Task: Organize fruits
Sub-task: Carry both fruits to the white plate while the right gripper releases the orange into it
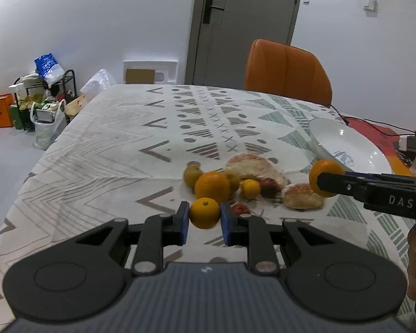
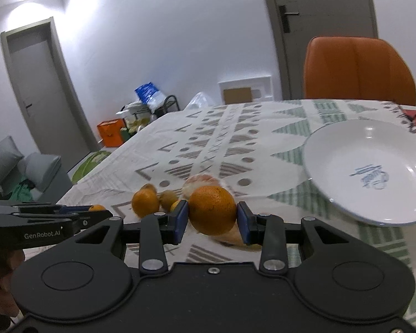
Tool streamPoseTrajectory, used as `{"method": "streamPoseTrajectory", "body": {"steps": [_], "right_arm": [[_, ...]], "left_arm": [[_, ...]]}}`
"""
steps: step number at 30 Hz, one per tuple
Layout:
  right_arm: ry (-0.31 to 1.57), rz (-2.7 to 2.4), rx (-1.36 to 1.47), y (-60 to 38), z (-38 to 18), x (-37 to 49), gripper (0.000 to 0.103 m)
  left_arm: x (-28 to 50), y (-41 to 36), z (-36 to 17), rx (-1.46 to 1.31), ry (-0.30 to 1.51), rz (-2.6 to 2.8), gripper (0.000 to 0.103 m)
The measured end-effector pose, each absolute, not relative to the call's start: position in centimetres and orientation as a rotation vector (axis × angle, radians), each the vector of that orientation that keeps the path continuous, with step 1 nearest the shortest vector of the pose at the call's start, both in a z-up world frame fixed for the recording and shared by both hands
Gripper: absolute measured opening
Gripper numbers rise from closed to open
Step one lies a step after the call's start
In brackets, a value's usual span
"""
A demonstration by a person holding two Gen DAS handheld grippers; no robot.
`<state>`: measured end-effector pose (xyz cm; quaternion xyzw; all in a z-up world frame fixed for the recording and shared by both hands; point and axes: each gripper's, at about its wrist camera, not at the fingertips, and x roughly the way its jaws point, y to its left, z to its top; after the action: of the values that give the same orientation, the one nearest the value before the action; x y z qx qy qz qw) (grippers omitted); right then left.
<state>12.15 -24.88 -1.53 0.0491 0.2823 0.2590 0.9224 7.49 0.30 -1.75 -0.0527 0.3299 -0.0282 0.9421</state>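
Oranges (image 1: 204, 213) (image 2: 212, 210), round and glossy, sit pinched between each gripper's blue fingers (image 1: 183, 222).

We record plain white walls (image 1: 97, 27) and a grey door with a dark lever handle (image 1: 246, 22) at 12 o'clock. An orange padded leather chair (image 1: 287, 69) stands at 1 o'clock behind the table under a white cloth printed with grey and green geometric shapes (image 1: 111, 144). At 9 o'clock, a black wire rack heaped with bags (image 1: 47, 94) on pale grey floor (image 1: 11, 149).
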Motion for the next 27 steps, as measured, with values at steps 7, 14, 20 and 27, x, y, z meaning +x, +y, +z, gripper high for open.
{"method": "streamPoseTrajectory", "body": {"steps": [7, 14, 20, 27], "right_arm": [[0.555, 0.49, 0.106, -26.7, -1.0, 11.8, 0.036], [0.543, 0.431, 0.117, -28.8, -0.9, 11.4, 0.036], [0.524, 0.372, 0.121, -30.8, -0.7, 11.2, 0.036], [0.515, 0.309, 0.125, -33.0, -1.0, 11.9, 0.036]], "left_arm": [[7.8, -1.3, -1.2, -0.093, 0.653, -0.092, 0.022], [8.6, -3.0, -0.7, -0.079, 0.633, -0.138, 0.022], [9.9, -5.2, -0.4, -0.063, 0.616, -0.186, 0.022], [11.7, -7.4, -0.6, -0.049, 0.619, -0.227, 0.022]]}}
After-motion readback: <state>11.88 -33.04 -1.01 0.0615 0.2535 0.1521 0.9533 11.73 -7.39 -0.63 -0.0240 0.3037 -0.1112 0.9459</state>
